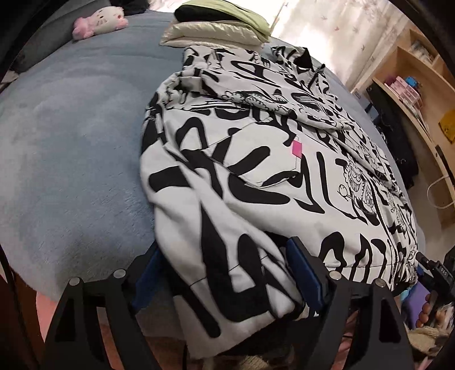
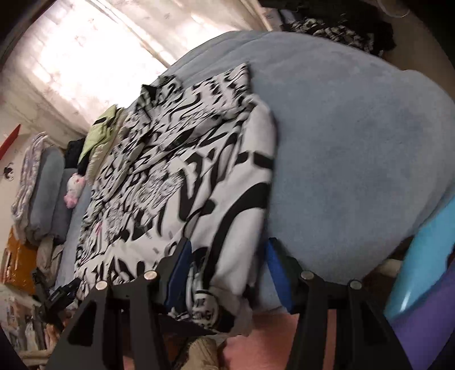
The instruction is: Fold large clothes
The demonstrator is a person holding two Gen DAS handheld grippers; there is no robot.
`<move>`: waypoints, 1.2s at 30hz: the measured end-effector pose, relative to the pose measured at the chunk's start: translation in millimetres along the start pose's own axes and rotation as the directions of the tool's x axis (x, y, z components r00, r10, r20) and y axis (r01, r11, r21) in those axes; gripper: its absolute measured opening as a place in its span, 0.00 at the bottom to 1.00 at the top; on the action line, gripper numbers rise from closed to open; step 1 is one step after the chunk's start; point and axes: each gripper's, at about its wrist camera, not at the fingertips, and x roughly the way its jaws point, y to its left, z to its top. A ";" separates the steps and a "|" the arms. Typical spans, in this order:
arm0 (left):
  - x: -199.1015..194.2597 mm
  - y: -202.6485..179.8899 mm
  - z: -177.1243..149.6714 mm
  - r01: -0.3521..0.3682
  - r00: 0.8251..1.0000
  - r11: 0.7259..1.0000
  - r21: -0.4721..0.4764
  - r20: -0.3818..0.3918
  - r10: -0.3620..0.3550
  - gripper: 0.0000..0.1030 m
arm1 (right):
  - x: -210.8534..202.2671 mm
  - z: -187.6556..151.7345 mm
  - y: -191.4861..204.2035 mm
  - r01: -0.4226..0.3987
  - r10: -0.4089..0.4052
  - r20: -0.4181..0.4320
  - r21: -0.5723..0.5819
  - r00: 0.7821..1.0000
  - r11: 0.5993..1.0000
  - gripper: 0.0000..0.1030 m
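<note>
A large white jacket with a black graffiti print [image 1: 256,170] lies spread on a grey-blue blanket [image 1: 71,142] on the bed, a small pink tag [image 1: 297,148] on its front. The near hem hangs over the bed edge. My left gripper [image 1: 224,247] stands wide open with the jacket's near left corner lying loosely between its blue pads [image 1: 304,273]. In the right wrist view the same jacket [image 2: 176,176] is blurred. My right gripper [image 2: 227,242] straddles the near right corner, open, and bare blanket [image 2: 355,142] shows between the cloth and the right pad [image 2: 278,270].
A pink and white plush toy [image 1: 99,21] and a stack of folded clothes [image 1: 221,25] sit at the far end of the bed. Wooden shelves [image 1: 421,94] stand to the right. Dark clothes [image 2: 335,31] are heaped beyond the bed. A blue and purple object [image 2: 426,270] stands by the near corner.
</note>
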 end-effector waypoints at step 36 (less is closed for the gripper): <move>-73.7 -28.0 28.4 0.169 0.972 0.975 -0.146 0.186 -0.141 0.06 | -47.9 19.2 57.5 -0.210 0.234 0.142 -0.166 0.962 0.963 0.09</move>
